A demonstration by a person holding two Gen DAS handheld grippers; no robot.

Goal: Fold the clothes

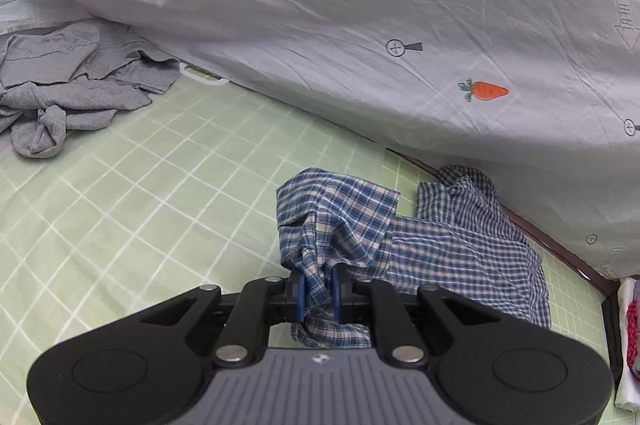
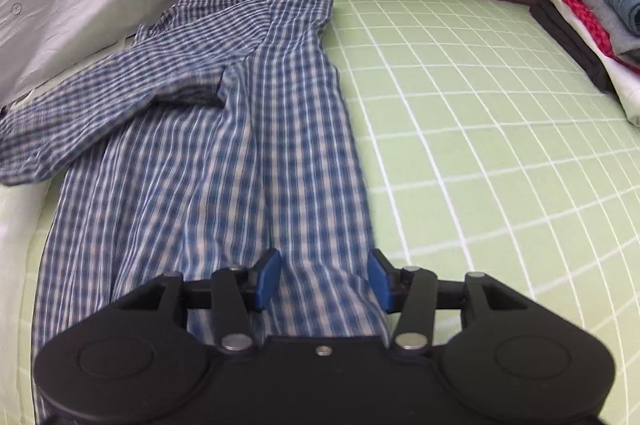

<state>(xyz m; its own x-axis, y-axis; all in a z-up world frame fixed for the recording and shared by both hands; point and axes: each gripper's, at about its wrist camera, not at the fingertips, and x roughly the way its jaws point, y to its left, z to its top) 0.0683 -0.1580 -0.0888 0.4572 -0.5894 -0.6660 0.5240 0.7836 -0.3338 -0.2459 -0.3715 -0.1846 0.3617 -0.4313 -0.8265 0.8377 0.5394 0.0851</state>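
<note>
My left gripper [image 1: 319, 289] is pinched tight on a bunched fold of the blue checked shirt [image 2: 224, 129], which lies spread on the green gridded sheet [image 2: 480, 145], while my right gripper [image 2: 324, 279] stands wide over the shirt's near edge, gripping nothing.

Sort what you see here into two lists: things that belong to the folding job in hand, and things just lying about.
In the job:
blue plaid shirt
left gripper, shut on a bunched part of the shirt
right gripper, open, fingers either side of the shirt's cloth

Lying about:
crumpled grey zip garment
stack of folded clothes
carrot-print sheet
green checked bedsheet
</note>
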